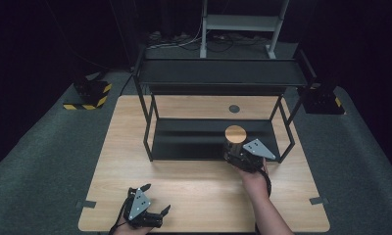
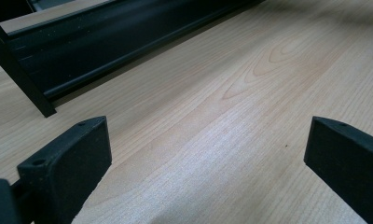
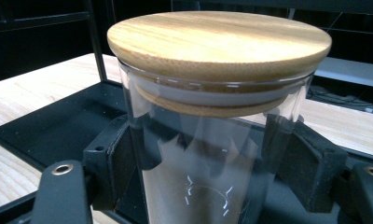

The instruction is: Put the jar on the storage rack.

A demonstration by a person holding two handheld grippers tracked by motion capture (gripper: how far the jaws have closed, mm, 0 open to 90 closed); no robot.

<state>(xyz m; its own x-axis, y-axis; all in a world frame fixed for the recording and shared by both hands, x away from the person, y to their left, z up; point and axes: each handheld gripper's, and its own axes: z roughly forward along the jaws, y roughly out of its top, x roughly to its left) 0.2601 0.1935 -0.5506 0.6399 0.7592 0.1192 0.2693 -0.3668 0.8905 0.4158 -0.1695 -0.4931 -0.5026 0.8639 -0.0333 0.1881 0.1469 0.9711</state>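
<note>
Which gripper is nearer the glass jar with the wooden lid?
Right. The right gripper is shut on the glass jar at the shelf's lower tray; the left gripper rests open at the table's near edge, well away.

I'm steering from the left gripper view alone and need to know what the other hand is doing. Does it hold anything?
Observer: Yes. The right gripper is shut on a clear glass jar, jaws against its sides.
Operator: Is the jar open?
Observer: No, a round wooden lid sits on it.
Operator: Where is it relative to the rack?
Observer: In the high view it is at the front right of the black rack's lower shelf; whether it rests on the shelf I cannot tell.
Operator: And my gripper?
Observer: The left gripper is open near the table's front edge.
</note>
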